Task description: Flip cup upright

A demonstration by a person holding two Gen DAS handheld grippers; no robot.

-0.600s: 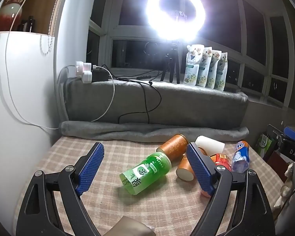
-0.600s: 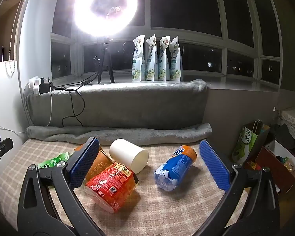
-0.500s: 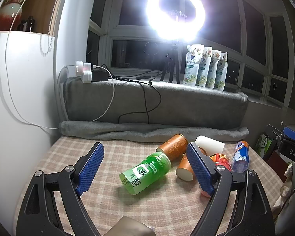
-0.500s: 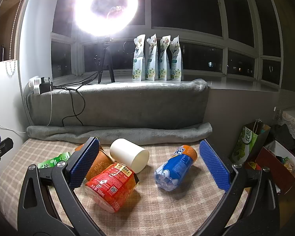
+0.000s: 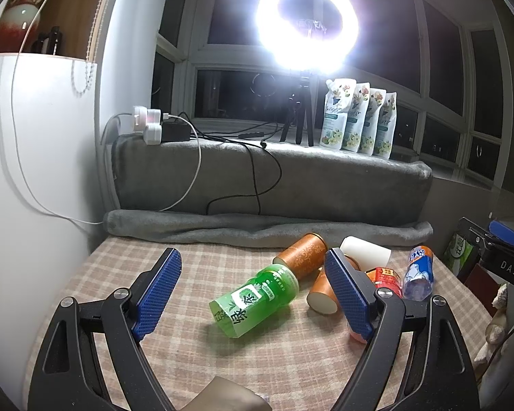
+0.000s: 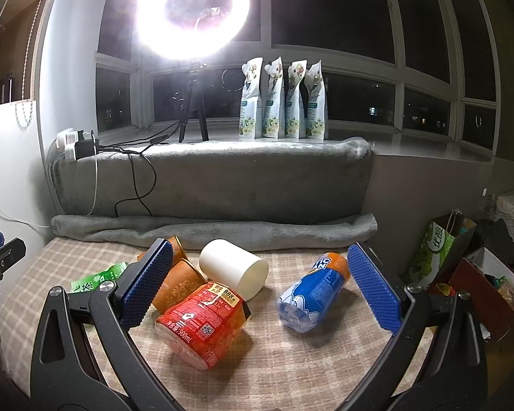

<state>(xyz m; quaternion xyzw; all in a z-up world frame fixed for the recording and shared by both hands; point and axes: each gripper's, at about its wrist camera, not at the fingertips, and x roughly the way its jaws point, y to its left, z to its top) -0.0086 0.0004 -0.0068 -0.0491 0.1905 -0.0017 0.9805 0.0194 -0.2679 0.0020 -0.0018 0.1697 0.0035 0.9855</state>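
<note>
A white cup (image 6: 234, 272) lies on its side on the checked cloth, also seen in the left wrist view (image 5: 365, 255). Two orange-brown patterned cups (image 5: 303, 255) (image 5: 320, 296) lie on their sides beside it; in the right wrist view one shows at centre left (image 6: 180, 282). My left gripper (image 5: 253, 294) is open and empty, with a lying green bottle (image 5: 253, 299) between its fingers. My right gripper (image 6: 260, 286) is open and empty, above a lying red bottle (image 6: 204, 320) and a blue bottle (image 6: 313, 293).
The checked table (image 5: 195, 342) ends at a rolled grey blanket (image 5: 257, 229) and a padded sill. A white wall (image 5: 34, 205) stands at the left. Bags and a box (image 6: 469, 274) sit off the right edge. A ring light (image 6: 192, 10) glares behind.
</note>
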